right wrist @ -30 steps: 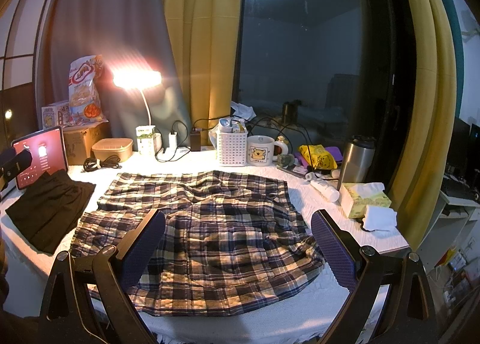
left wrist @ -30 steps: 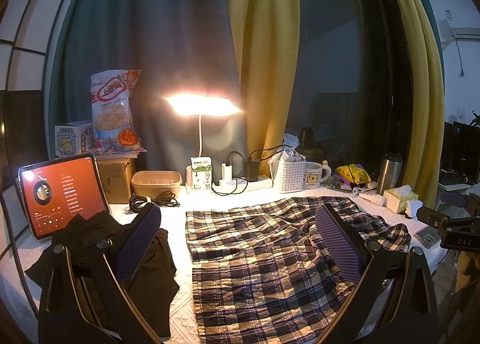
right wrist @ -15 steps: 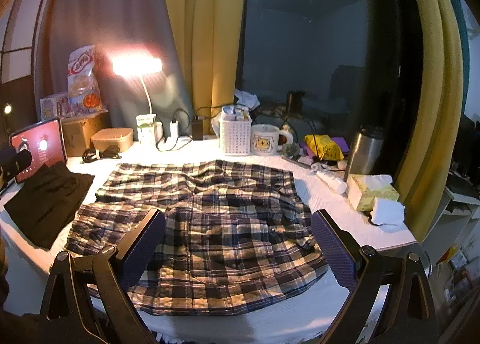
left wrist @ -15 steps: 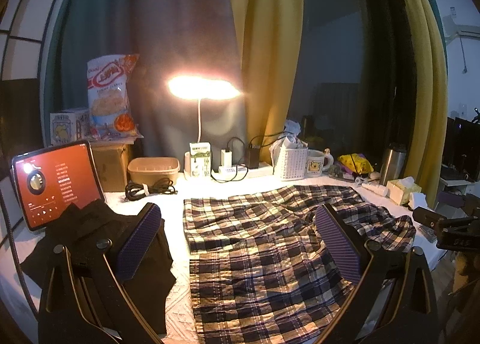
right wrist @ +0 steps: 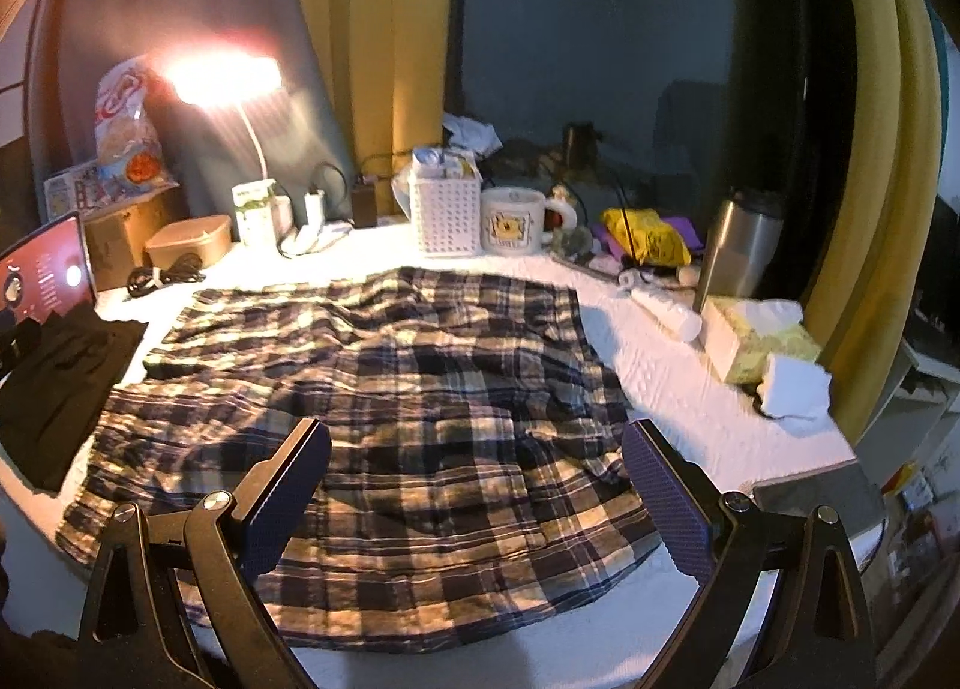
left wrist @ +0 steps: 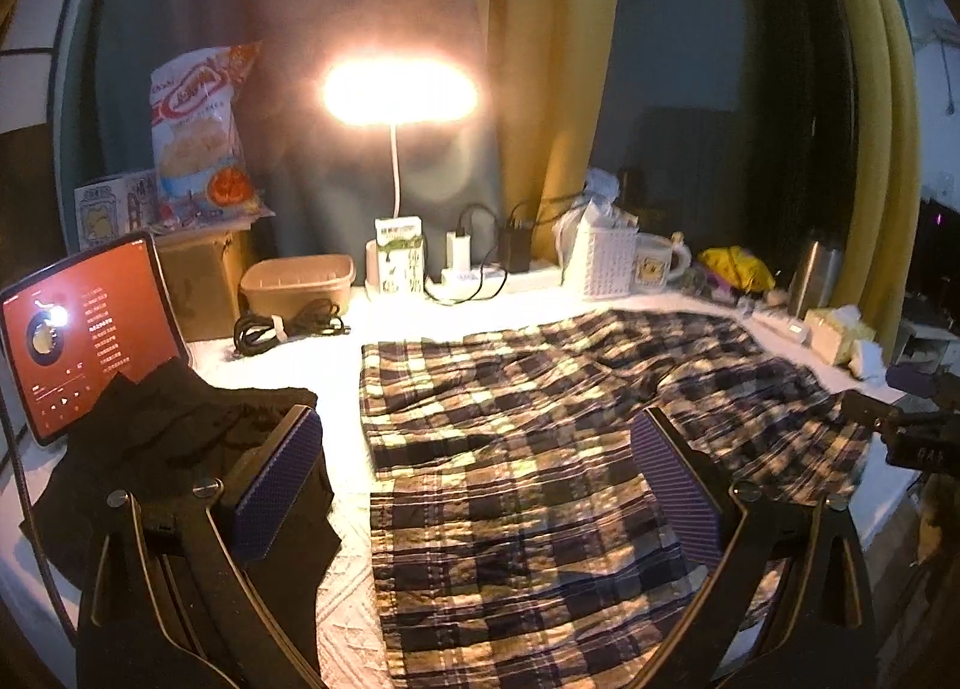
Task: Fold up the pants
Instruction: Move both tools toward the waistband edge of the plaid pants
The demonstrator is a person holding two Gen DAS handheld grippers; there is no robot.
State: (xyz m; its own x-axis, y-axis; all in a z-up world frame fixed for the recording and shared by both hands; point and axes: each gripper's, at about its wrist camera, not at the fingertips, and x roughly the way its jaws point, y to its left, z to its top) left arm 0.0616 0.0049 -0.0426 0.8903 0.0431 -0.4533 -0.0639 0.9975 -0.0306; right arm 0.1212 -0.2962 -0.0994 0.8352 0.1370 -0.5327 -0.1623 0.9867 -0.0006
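**Plaid pants spread on white table, both grippers above, nothing held**

Item 1: plaid pants [left wrist: 540, 449], checked in dark blue and cream, lying flat and wrinkled across the middle of the white table [left wrist: 384, 323]; the two legs run toward the tablet side, split by a narrow gap.

Item 2: left gripper [left wrist: 480, 485], jaws wide apart, empty, poised over the leg end of the pants; its left finger is seen against a black garment [left wrist: 150, 449].

Item 3: right gripper [right wrist: 477, 497], jaws wide apart, empty, poised over the near edge of the pants at the wider end.

Item 4: black garment, crumpled, beside the pants, partly covering the foot of a lit tablet [left wrist: 78, 329].

Item 5: back row along the curtain: snack bag [left wrist: 198, 131] on a cardboard box, lit desk lamp [left wrist: 399, 89], white basket [right wrist: 444, 212], mug [right wrist: 513, 221], steel tumbler [right wrist: 738, 245], tissue pack [right wrist: 756, 341].
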